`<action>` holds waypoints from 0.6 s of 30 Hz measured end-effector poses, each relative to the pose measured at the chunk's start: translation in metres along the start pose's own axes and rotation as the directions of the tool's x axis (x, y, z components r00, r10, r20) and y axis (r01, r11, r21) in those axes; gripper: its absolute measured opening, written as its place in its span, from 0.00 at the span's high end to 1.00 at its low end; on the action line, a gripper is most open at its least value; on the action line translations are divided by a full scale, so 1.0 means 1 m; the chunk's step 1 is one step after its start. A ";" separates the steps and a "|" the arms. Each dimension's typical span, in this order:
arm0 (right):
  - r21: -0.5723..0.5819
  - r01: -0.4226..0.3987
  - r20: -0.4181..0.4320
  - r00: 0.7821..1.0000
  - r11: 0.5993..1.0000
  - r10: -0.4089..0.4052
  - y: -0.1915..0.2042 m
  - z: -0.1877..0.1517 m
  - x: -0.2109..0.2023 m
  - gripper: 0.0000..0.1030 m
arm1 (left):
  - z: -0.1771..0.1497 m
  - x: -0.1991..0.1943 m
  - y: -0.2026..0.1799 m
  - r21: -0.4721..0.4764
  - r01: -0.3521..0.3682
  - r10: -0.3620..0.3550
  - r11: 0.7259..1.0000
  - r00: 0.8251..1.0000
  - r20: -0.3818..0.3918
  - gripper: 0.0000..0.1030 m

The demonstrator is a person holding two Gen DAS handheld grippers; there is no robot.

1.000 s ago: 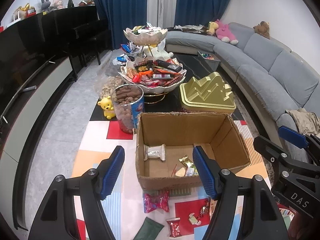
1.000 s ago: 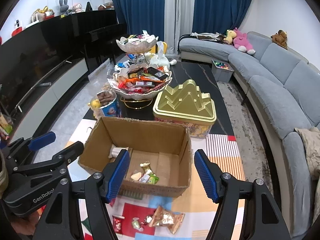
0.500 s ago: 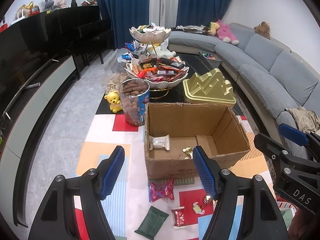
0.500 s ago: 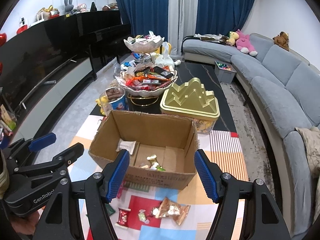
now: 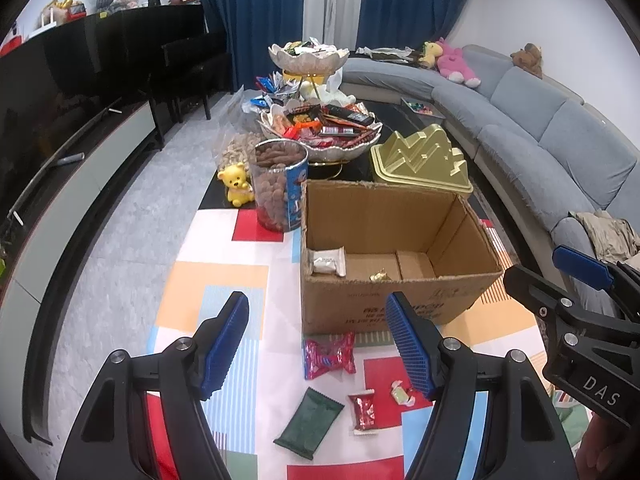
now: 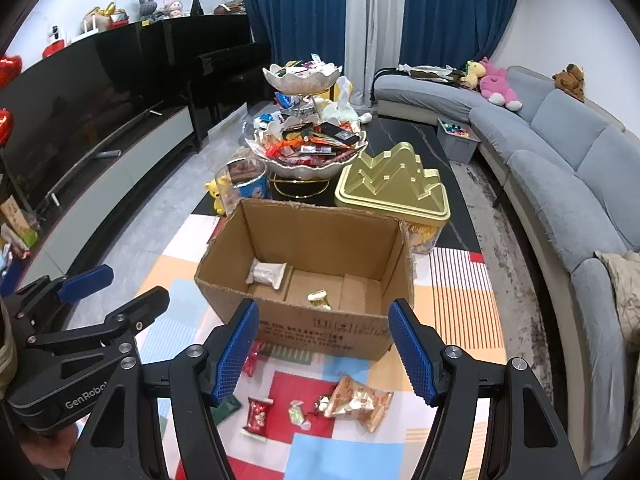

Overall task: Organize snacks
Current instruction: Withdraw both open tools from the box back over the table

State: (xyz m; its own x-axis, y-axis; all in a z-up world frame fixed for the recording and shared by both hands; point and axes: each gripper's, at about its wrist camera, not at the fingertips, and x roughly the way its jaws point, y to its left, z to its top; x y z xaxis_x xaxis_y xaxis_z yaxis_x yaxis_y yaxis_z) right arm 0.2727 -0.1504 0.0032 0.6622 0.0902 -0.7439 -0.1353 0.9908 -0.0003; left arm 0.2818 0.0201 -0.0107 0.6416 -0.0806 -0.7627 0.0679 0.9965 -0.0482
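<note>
An open cardboard box [image 5: 394, 240] sits on the patchwork cloth [image 5: 216, 280], long axis running left to right, holding a white packet [image 5: 328, 261] and what looks like a gold sweet [image 5: 380, 276]. Loose wrapped snacks [image 5: 329, 354] lie just before it. Behind stand a nut canister [image 5: 278, 188] and gold tin [image 5: 420, 160]. Left gripper [image 5: 318, 346] and right gripper [image 6: 324, 346] hover with jaws apart, empty.

Both tools, the left tool [image 5: 318, 340] and the right tool [image 6: 326, 346], are black plastic frames with silver screws and ribbed blue pads, marked "GenRobot" and "DAS" in white.
</note>
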 end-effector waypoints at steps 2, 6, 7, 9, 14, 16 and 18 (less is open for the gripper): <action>-0.002 -0.003 -0.003 1.000 1.000 0.003 0.001 -0.003 0.000 0.34 | -0.005 -0.001 0.001 -0.001 0.000 0.000 1.000 1.000 -0.003 0.32; -0.007 -0.007 -0.012 1.000 1.000 0.006 0.005 -0.010 0.001 0.34 | -0.013 -0.002 0.003 -0.001 -0.003 0.003 1.000 1.000 -0.008 0.32; -0.007 -0.008 -0.015 1.000 1.000 0.007 0.005 -0.012 0.002 0.34 | -0.016 -0.002 0.003 0.001 -0.006 0.006 1.000 1.000 -0.009 0.32; -0.008 -0.009 -0.020 1.000 1.000 0.009 0.006 -0.017 0.002 0.34 | -0.020 -0.002 0.004 0.005 -0.009 0.009 1.000 1.000 -0.011 0.32; -0.014 -0.012 -0.034 0.999 1.000 0.012 0.009 -0.028 0.004 0.34 | -0.032 -0.002 0.006 0.009 -0.012 0.012 1.000 1.000 -0.021 0.32; -0.018 -0.016 -0.040 0.999 1.000 0.015 0.011 -0.033 0.006 0.34 | -0.037 -0.001 0.007 0.011 -0.012 0.013 1.000 1.000 -0.026 0.32; -0.022 -0.019 -0.045 0.999 1.000 0.018 0.012 -0.037 0.008 0.34 | -0.042 0.000 0.008 0.012 -0.013 0.013 1.000 0.999 -0.031 0.32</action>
State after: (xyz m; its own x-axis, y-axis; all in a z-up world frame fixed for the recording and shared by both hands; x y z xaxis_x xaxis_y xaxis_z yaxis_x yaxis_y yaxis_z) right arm 0.2488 -0.1415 -0.0272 0.6255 0.1030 -0.7734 -0.1635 0.9865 -0.0009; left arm 0.2499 0.0288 -0.0378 0.6182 -0.0667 -0.7832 0.0690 0.9971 -0.0304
